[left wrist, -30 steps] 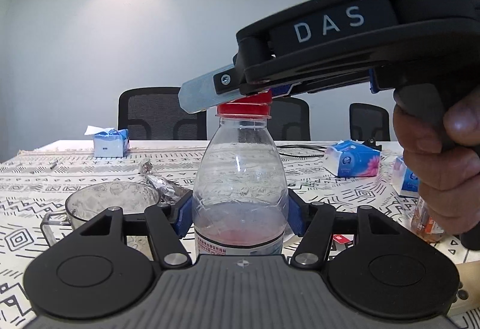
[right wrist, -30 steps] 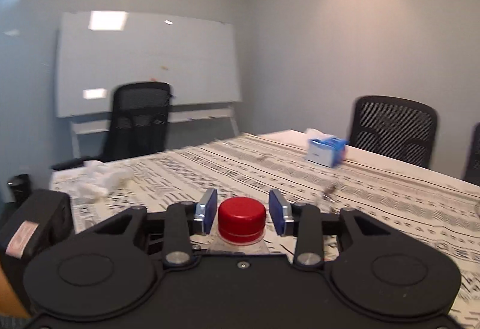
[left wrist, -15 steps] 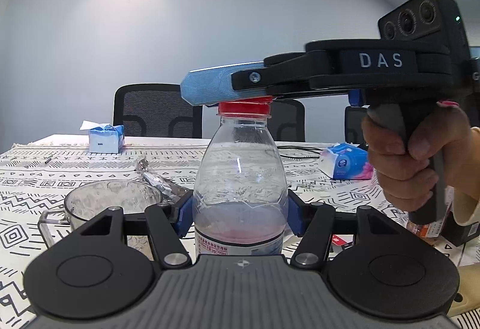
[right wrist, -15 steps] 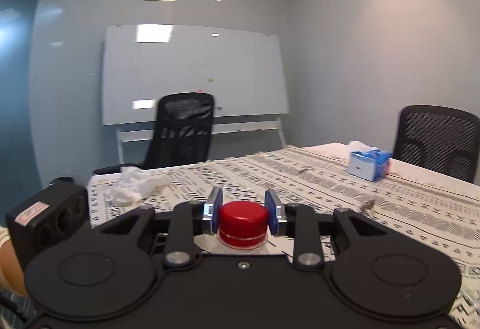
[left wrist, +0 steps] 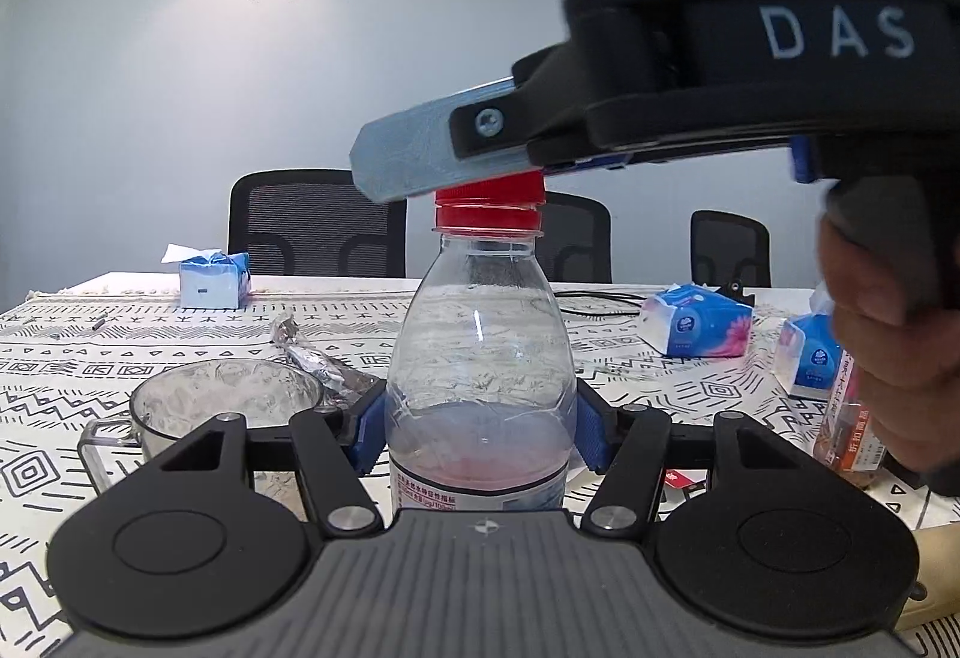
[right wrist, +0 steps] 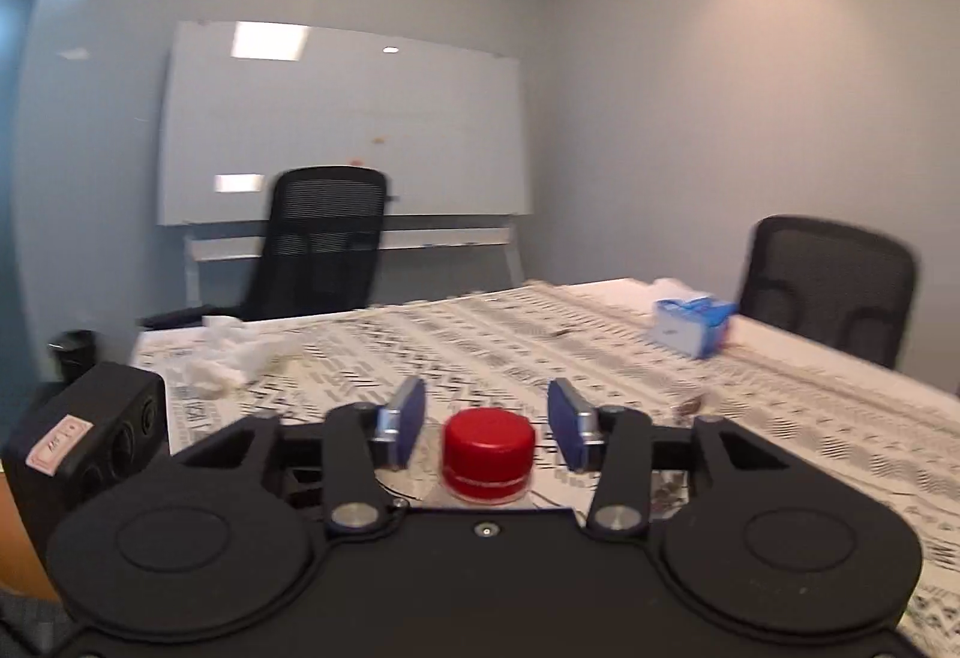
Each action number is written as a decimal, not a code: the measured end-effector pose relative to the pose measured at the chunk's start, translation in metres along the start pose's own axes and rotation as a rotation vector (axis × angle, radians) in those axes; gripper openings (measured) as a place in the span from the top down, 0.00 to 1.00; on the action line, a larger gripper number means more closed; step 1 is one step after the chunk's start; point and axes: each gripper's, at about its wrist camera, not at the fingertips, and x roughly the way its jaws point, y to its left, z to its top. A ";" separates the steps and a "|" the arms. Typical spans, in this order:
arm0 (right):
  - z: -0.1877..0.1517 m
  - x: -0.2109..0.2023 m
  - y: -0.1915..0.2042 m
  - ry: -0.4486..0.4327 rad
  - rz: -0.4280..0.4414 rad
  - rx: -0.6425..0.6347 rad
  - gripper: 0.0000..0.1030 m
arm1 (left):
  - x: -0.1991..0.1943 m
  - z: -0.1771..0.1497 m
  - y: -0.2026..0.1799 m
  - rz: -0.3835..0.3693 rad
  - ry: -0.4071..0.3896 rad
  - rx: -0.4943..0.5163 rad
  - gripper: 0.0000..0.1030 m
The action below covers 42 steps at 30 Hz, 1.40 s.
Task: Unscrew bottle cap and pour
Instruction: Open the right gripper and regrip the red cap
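The left hand-held gripper [left wrist: 480,433] pinched the bottle [left wrist: 480,358] low on its thin, likely crushable wall, upright just ahead of it. The bottle looked light, holding little liquid. Above, the right hand-held gripper [right wrist: 487,425] stood spread, its pads either side of the ribbed red cap [right wrist: 488,455] without touching. A glass cup [left wrist: 222,406] sat left on the desk [left wrist: 150,340].

Both wrist cams close, cap [right wrist: 488,453] shared

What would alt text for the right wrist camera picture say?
A red bottle cap sits between the right gripper's two blue pads, which stand open with gaps on both sides. Beyond lie a patterned tablecloth, black office chairs and a whiteboard.
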 end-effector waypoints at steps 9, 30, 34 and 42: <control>-0.008 0.005 0.040 -0.005 -0.244 0.040 0.48 | 0.000 0.001 -0.007 0.043 0.001 0.020 0.44; -0.007 0.024 0.046 0.029 -0.395 0.087 0.67 | -0.001 0.003 -0.012 0.059 0.001 0.038 0.44; -0.010 0.024 0.040 0.016 -0.367 0.099 0.69 | 0.000 0.004 -0.010 0.053 0.002 0.029 0.44; -0.013 0.013 -0.001 0.003 -0.106 0.109 0.69 | 0.001 0.004 -0.006 0.030 0.006 0.019 0.44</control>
